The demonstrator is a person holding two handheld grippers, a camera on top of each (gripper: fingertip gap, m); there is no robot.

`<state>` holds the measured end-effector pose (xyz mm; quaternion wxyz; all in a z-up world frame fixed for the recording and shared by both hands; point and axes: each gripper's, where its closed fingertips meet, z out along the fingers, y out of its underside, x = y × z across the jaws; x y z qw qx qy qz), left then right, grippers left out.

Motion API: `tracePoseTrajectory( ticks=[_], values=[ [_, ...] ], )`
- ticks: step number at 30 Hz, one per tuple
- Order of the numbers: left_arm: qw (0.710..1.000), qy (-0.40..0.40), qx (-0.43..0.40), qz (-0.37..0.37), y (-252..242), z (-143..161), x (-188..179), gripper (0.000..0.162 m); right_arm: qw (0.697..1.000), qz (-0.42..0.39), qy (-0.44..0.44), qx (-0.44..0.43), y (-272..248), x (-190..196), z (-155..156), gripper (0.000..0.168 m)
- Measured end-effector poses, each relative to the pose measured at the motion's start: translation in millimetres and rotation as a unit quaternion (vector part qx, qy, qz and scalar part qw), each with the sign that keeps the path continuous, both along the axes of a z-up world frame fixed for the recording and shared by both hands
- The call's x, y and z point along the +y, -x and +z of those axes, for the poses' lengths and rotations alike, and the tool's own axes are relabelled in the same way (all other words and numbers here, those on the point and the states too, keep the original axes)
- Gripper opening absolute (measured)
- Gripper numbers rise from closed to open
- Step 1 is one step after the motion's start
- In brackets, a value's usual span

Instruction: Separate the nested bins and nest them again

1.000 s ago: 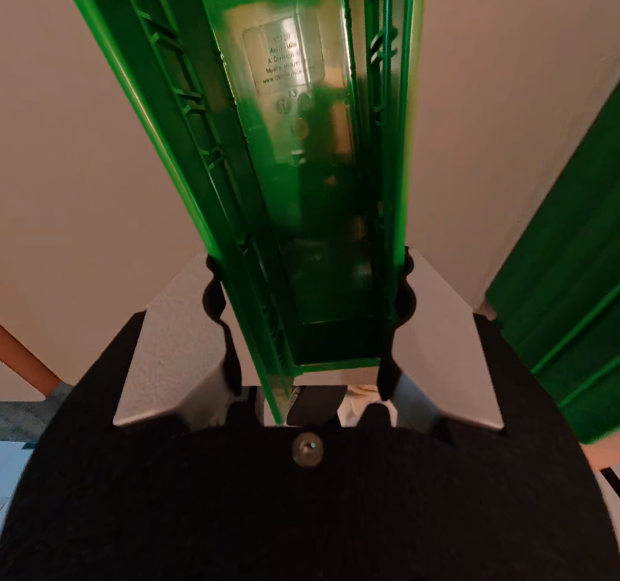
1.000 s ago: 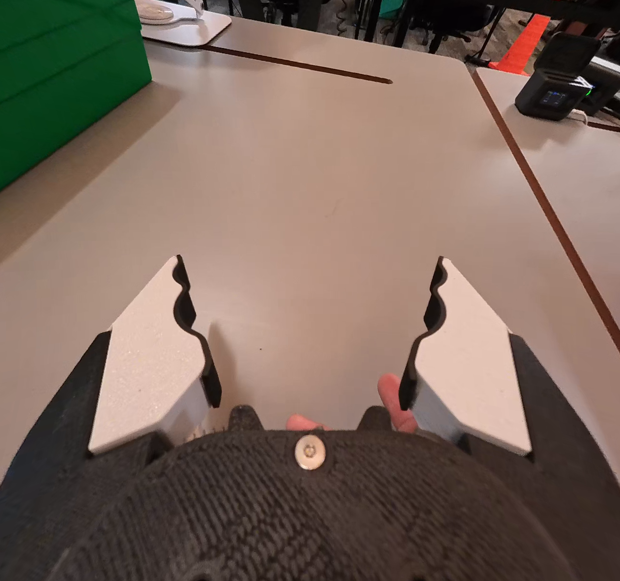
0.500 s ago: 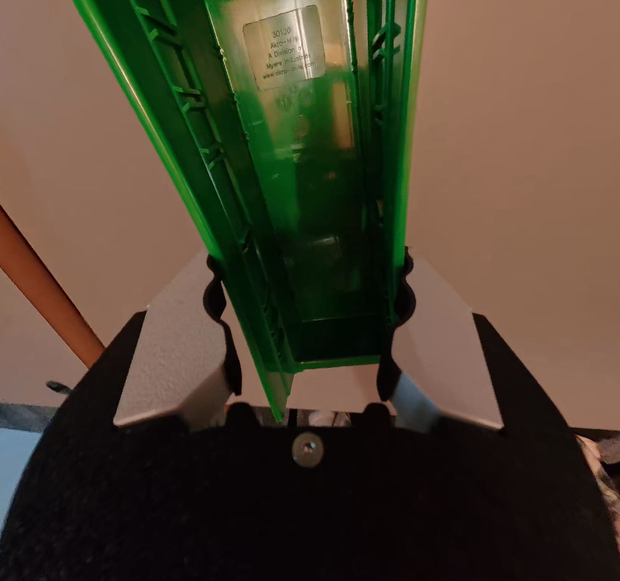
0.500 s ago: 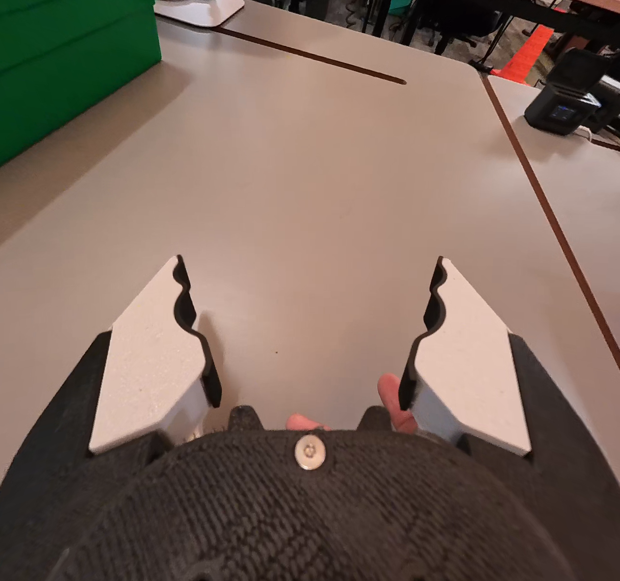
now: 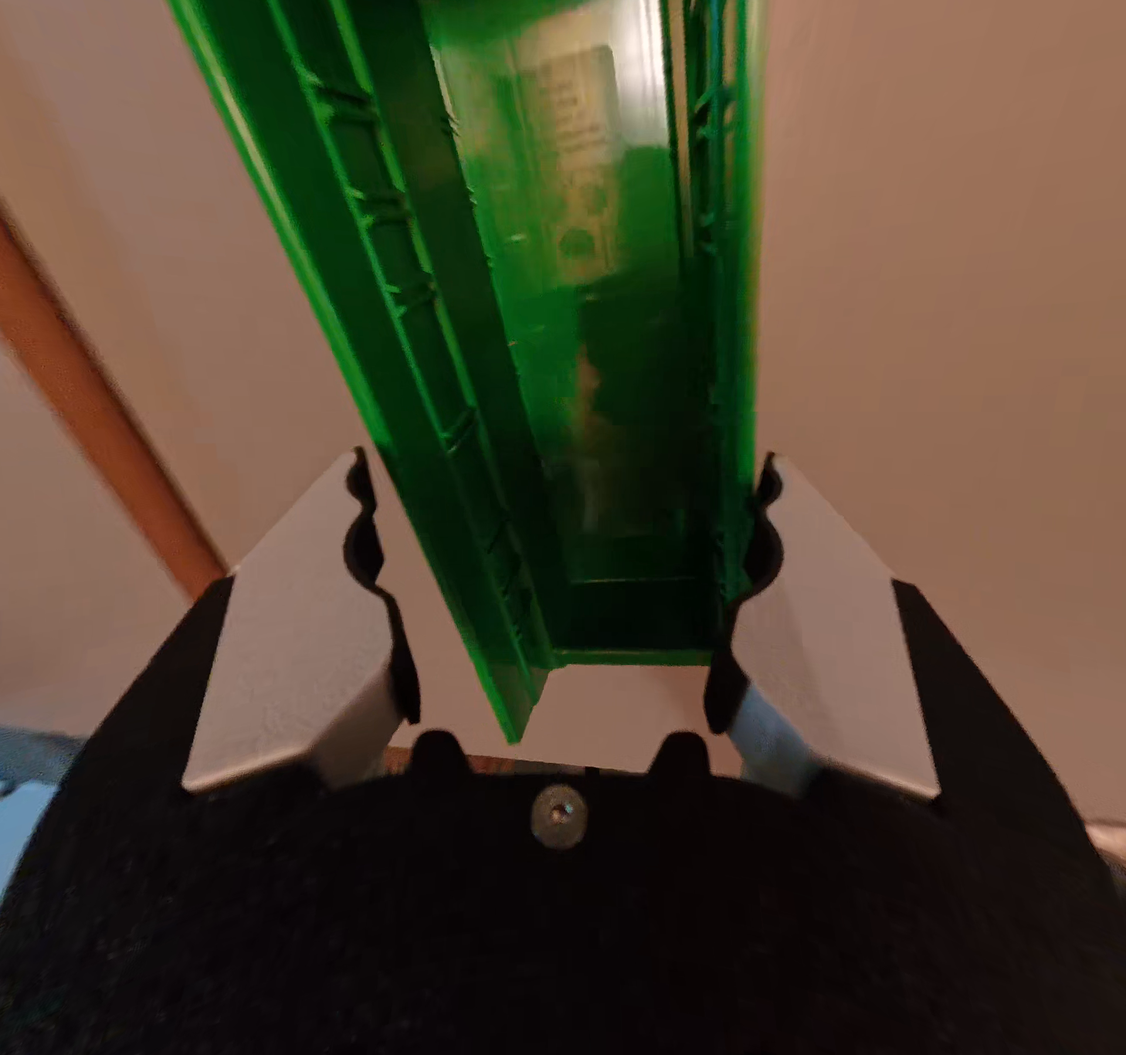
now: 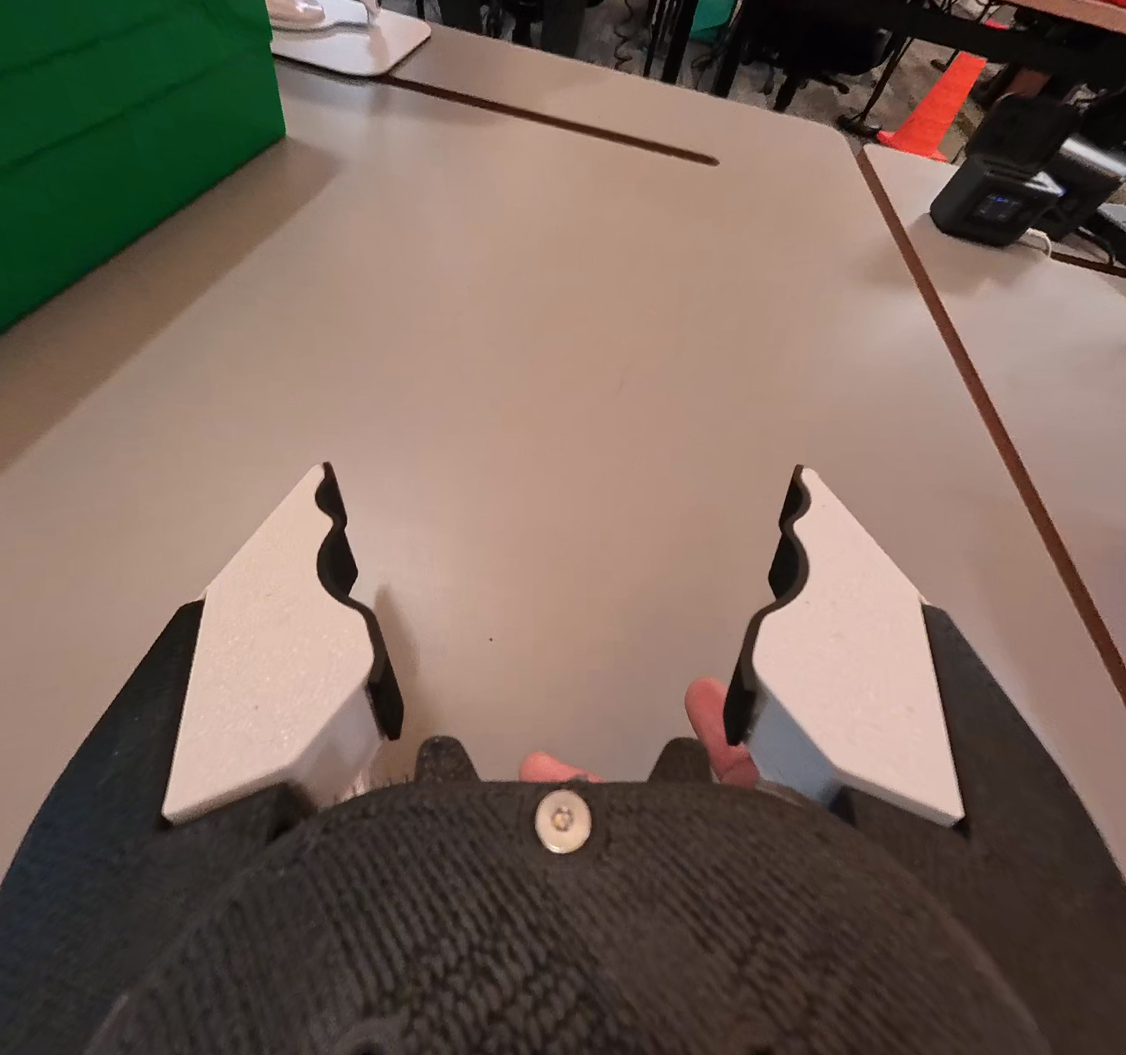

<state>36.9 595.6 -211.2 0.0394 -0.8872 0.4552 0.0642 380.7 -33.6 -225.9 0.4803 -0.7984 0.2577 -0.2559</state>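
Green bin [image 5: 548, 294], long and narrow, is seen between the fingers of the left gripper [image 5: 560, 538]; its right edge touches the right finger, while a gap shows at the left finger, so the grip is released. Right gripper [image 6: 560, 538] is held spread and empty above the grey table [image 6: 548, 325], near stacked green bins [image 6: 122, 112] at far left.
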Motion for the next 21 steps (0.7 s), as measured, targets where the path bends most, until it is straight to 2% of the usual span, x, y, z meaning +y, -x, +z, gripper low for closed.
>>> tracePoseTrajectory(
  ticks=[3,4,7,10,12,16,17,21],
  values=[
    [0.996,-0.088,0.0,-0.008,-23,43,10,0.098,1.0,0.001,-0.011,0.001,1,0,5,0.139],
    [0.995,-0.094,-0.028,-0.013,-43,57,2,0.098,1.0,0.002,-0.012,0.001,1,0,5,0.139],
    [0.991,-0.04,-0.126,-0.033,-115,89,-56,0.109,1.0,0.007,-0.01,0.0,2,2,5,0.139],
    [0.979,0.035,-0.196,-0.047,-181,109,-134,0.119,1.0,0.015,-0.019,0.003,5,5,7,0.14],
    [0.972,0.097,-0.208,-0.057,-212,113,-193,0.131,0.999,0.018,-0.028,0.009,6,5,9,0.14],
    [0.967,0.144,-0.196,-0.07,-252,111,-277,0.137,0.999,0.014,-0.042,0.01,4,-3,15,0.141],
    [0.971,0.133,-0.185,-0.074,-257,108,-287,0.143,0.999,0.011,-0.047,0.009,3,-5,18,0.141],
    [0.984,0.076,-0.142,-0.081,-272,92,-306,0.146,0.998,0.002,-0.064,0.014,-1,-14,24,0.141]
  ],
)
